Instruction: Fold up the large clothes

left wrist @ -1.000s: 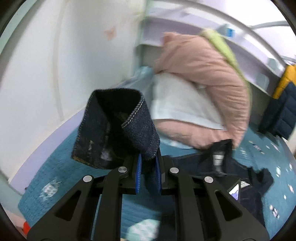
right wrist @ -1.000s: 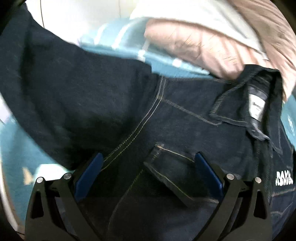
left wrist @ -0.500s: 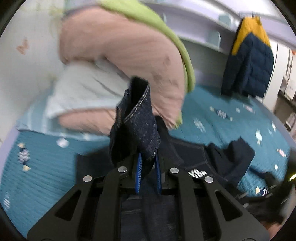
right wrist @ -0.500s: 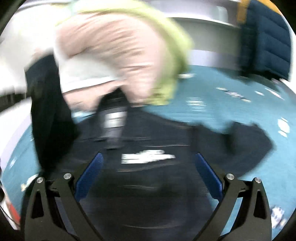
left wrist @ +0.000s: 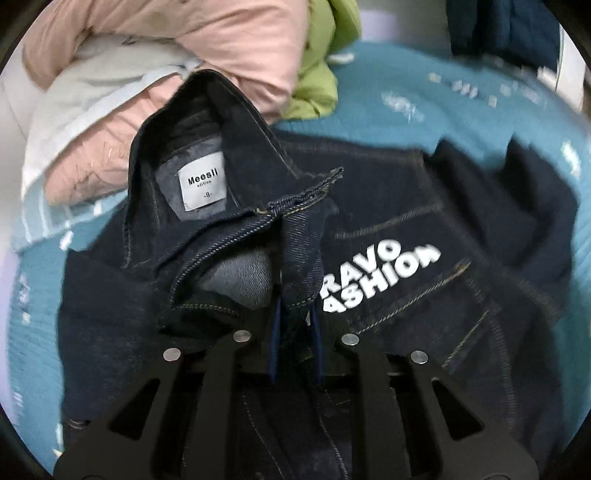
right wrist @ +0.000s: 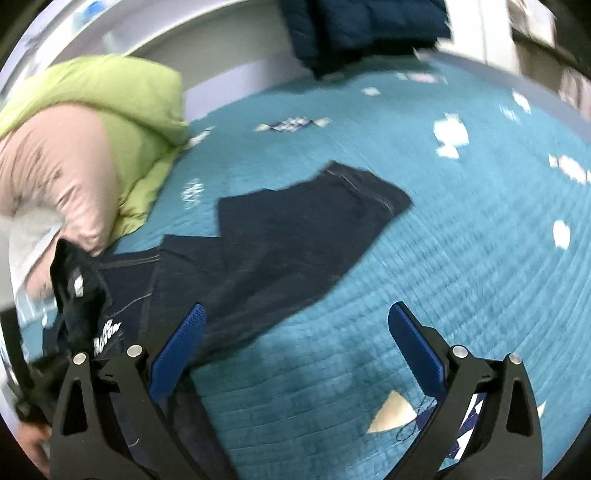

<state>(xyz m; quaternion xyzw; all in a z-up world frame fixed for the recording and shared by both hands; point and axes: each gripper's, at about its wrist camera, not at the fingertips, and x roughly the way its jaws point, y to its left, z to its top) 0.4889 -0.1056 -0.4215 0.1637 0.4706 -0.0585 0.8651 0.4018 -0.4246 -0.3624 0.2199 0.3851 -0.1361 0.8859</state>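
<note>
A dark denim jacket lies spread on a teal quilted bedspread, its collar toward the far left and white block lettering showing on the cloth. Inside the collar a white neck label reads "Meesll". The left gripper has its blue pads pressed together on a fold of the denim just right of the collar opening, and the pinched cloth stands up in a small ridge above the fingers.

The right gripper hangs over the bedspread with its blue pads wide apart and nothing between them. Its left pad sits just over the near edge of the jacket (whether it touches the cloth cannot be told), and the right pad is over bare quilt. From this view one sleeve stretches out flat toward the far right.

Beyond the collar, at the far left, a pink padded garment is heaped with a lime-green one. A navy puffer jacket hangs at the far side.
</note>
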